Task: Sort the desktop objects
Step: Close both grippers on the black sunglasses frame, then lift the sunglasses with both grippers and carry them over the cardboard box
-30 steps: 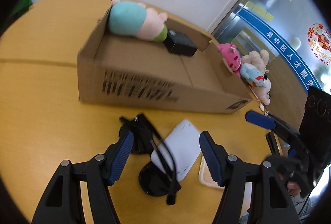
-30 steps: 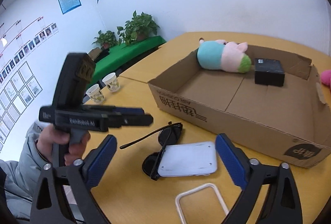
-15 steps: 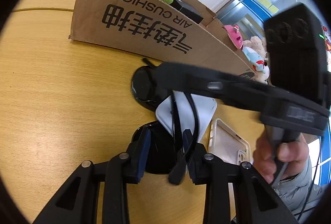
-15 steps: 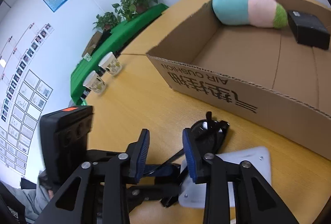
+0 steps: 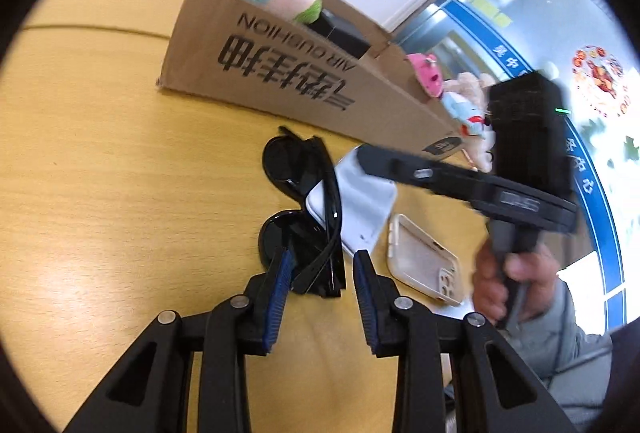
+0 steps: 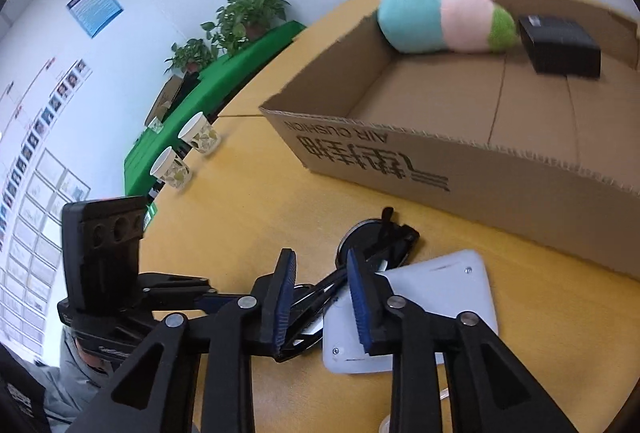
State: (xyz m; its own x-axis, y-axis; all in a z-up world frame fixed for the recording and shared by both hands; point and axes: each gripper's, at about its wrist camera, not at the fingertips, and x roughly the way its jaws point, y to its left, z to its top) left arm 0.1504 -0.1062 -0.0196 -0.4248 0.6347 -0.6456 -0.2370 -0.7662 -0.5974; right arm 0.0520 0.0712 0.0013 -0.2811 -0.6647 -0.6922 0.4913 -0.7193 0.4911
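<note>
Black sunglasses (image 5: 298, 169) (image 6: 372, 239) lie on the yellow table, partly over a white flat device (image 5: 360, 201) (image 6: 432, 297). My left gripper (image 5: 320, 261) is narrowed around the ends of their arms. The left pad sits against the frame, and a sliver of table shows at the right pad. My right gripper (image 6: 320, 261) is also narrowed, low over the arms, which cross the gap between its pads. In the left wrist view the right gripper (image 5: 362, 157) reaches in from the right, above the white device.
A low cardboard box (image 5: 280, 73) (image 6: 440, 169) behind holds a plush pig (image 6: 440, 17) and a small black box (image 6: 560, 45). A clear phone case (image 5: 420, 261) lies right of the device. Plush toys (image 5: 464, 101) sit past the box; two paper cups (image 6: 200, 133) stand far left.
Both grippers have come down and forward to the sunglasses and their jaws have narrowed from wide. The right gripper has swung across the left wrist view. The sunglasses have stayed where they lay.
</note>
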